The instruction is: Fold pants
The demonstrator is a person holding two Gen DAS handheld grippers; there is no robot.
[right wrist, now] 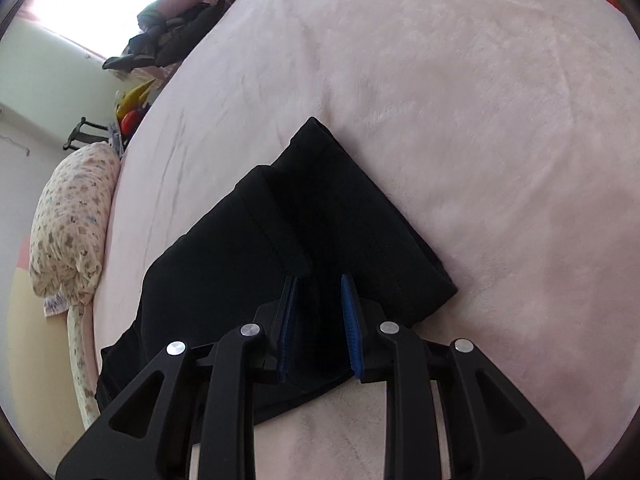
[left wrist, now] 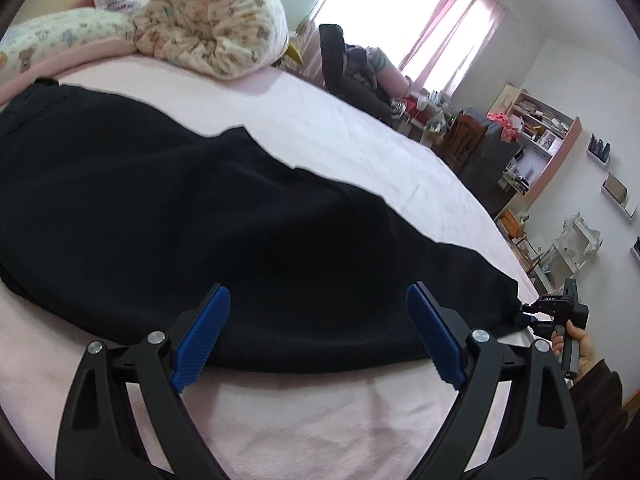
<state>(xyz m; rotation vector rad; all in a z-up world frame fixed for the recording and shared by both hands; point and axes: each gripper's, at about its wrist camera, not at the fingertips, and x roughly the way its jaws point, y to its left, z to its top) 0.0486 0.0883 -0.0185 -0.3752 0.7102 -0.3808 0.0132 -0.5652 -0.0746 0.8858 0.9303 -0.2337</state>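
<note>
Black pants (left wrist: 192,216) lie lengthwise on the pink bed sheet (left wrist: 340,128), waist at the far left, leg ends at the right. My left gripper (left wrist: 318,320) is open and empty, its blue pads (left wrist: 200,340) just above the pants' near edge. My right gripper (right wrist: 319,300) is over the leg ends (right wrist: 304,216), jaws narrowly apart with black cloth between the blue pads (right wrist: 352,320). It also shows in the left wrist view (left wrist: 532,314), held by a hand at the leg ends, at the bed's right edge.
A rolled patterned quilt (left wrist: 212,20) and pillow (left wrist: 52,36) lie at the bed's head. A chair with dark clothes (left wrist: 352,72), shelves (left wrist: 536,132) and a desk stand beyond the bed's far side. Bare pink sheet (right wrist: 480,120) lies past the leg ends.
</note>
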